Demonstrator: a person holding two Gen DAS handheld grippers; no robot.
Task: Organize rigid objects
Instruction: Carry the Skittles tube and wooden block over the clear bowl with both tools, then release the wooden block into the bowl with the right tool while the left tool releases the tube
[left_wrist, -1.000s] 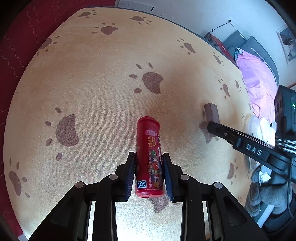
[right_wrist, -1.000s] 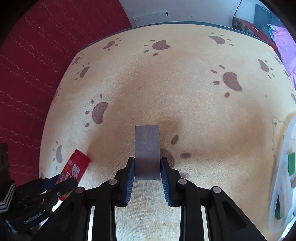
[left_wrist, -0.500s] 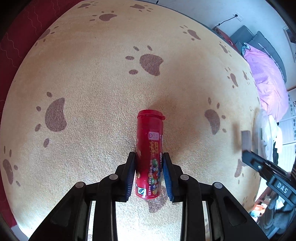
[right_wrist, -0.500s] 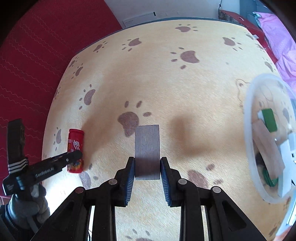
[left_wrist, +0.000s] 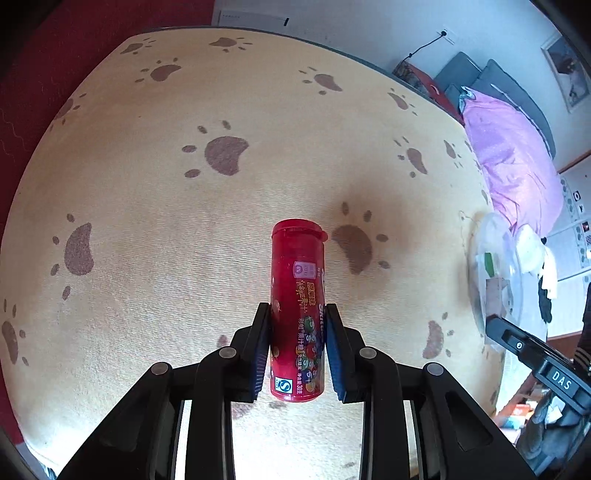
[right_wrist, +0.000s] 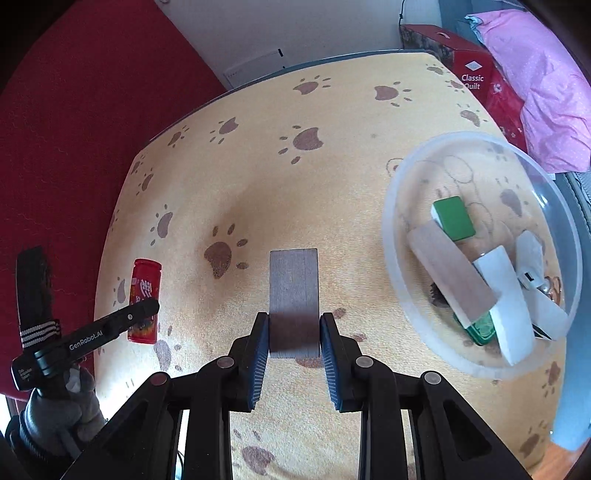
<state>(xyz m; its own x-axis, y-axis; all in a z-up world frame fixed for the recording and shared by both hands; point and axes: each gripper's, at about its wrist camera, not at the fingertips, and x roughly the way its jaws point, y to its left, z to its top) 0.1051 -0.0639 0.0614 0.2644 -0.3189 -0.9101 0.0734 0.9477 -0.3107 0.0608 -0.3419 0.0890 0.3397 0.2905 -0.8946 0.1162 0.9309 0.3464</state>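
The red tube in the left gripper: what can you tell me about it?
The red tube is a slim, glossy cylinder, seemingly plastic, with a flip cap shut at its far end. Its label carries white and yellow print, pictures of coloured sweets and a small square mark near the base. The left gripper is shut on its lower half, blue pads pressing both sides, holding it above the paw-print cloth, touching nothing else.

Both tools are matte black plastic. The left gripper and right gripper carry ribbed blue pads and round silver screws on the linkage. Beside the red candy tube, one finger reads "GenRobot.AI"; behind it sit a striped strap and grey glove.
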